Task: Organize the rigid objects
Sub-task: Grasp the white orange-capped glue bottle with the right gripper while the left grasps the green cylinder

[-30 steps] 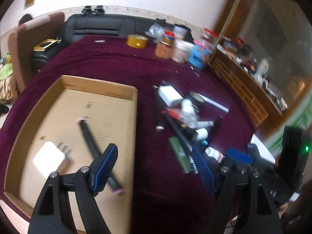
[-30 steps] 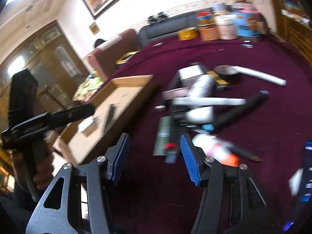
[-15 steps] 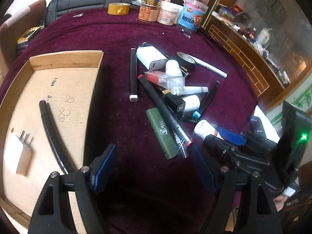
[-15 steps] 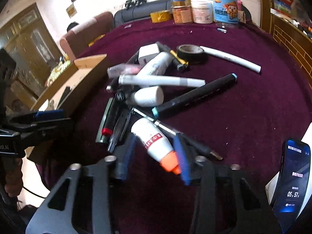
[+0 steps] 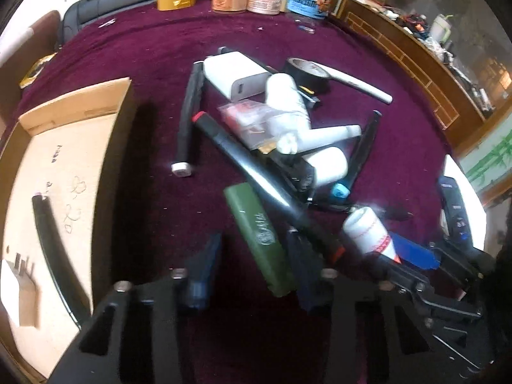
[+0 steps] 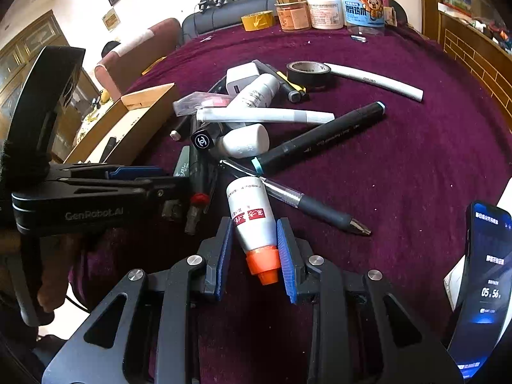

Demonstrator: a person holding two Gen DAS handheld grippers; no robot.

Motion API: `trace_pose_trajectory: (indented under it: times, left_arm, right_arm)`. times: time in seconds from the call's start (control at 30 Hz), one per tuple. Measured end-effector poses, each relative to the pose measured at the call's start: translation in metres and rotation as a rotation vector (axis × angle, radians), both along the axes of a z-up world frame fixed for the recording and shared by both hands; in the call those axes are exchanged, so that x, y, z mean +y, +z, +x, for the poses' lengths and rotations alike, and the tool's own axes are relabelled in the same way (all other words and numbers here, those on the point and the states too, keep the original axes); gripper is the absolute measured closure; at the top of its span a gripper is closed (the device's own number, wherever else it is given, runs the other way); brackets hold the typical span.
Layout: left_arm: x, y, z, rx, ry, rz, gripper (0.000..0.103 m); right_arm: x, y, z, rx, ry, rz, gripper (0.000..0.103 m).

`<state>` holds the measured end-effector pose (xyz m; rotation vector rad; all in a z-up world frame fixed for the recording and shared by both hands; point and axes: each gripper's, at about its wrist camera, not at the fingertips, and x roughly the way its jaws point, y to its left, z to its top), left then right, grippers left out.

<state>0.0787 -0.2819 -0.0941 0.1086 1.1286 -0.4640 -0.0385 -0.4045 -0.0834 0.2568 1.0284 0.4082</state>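
Left claw: the left gripper [image 5: 252, 272] points down at the near end of the pile, its blue-padded jaws closing around a flat olive-green bar with a pale round emblem [image 5: 259, 236]. Motion blur hides whether the pads press yet; they seem a little apart from it.
Left view, step in hand: by judgement, picking the green bar out of the heap on the dark purple velvet tablecloth [image 5: 153, 64].
Left view, destination: a shallow brown cardboard tray [image 5: 76, 102] sits to the left, already holding a long black pen-like stick [image 5: 51, 240] and a white plug adapter [image 5: 16, 284].
Left view, next move: probably finish the squeeze, lift clear of the black marker with red ends [image 5: 256, 182] lying against the bar, then carry to the tray.
Left view, writing: the emblem on the bar is unreadable; small scribbles mark the tray floor.
Right claw: the right gripper [image 6: 254, 256] straddles a small white bottle with an orange nozzle cap [image 6: 252, 217], jaws closing; the right pad looks to touch the cap, the left shows a thin gap.
Right view, step in hand: likely grasping this bottle, which lies at the near edge of the pile, its base against a clear ballpoint pen with a grey grip [image 6: 307, 201].
Right view, next move: a firm hold is needed, since the cap tapers and could slip.
Right view, writing: "GenRobot.AI" on the other gripper's body; red Chinese characters on the bottle; a double-C logo on a black square cap [image 6: 202, 140]; a black smartphone [image 6: 480, 281] showing "05.56".
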Motion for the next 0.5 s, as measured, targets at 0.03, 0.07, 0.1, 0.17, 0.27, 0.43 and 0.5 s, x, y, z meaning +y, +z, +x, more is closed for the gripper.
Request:
trace_pose_trajectory:
  times: [0.03,0.07,0.1,0.17,0.27,0.43,0.5]
  left_arm:
    - [0.001,0.0,-0.002,0.004,-0.008,-0.011,0.078]
    - [0.002,0.001,-0.004,0.002,-0.01,-0.003,0.079]
    - [0.003,0.002,-0.009,-0.006,-0.017,0.011,0.081]
    - [0.007,0.003,-0.015,-0.012,-0.019,0.015,0.082]
    - [0.015,0.005,-0.019,-0.019,-0.019,0.011,0.081]
    - [0.005,0.001,-0.007,-0.033,-0.017,0.046,0.079]
    - [-0.001,0.001,-0.008,-0.052,-0.019,0.083,0.08]
  right_arm:
    - [0.001,-0.001,0.001,0.001,-0.001,-0.002,0.075]
    - [0.002,-0.002,0.001,0.002,-0.001,-0.003,0.075]
    - [0.002,-0.002,0.001,0.003,-0.001,-0.004,0.075]
    - [0.004,-0.003,0.002,0.004,-0.003,-0.009,0.075]
    - [0.006,-0.005,0.003,0.009,-0.005,-0.008,0.075]
    - [0.008,-0.005,0.005,0.014,-0.025,-0.009,0.075]
    - [0.009,-0.005,0.005,0.011,-0.029,-0.015,0.075]
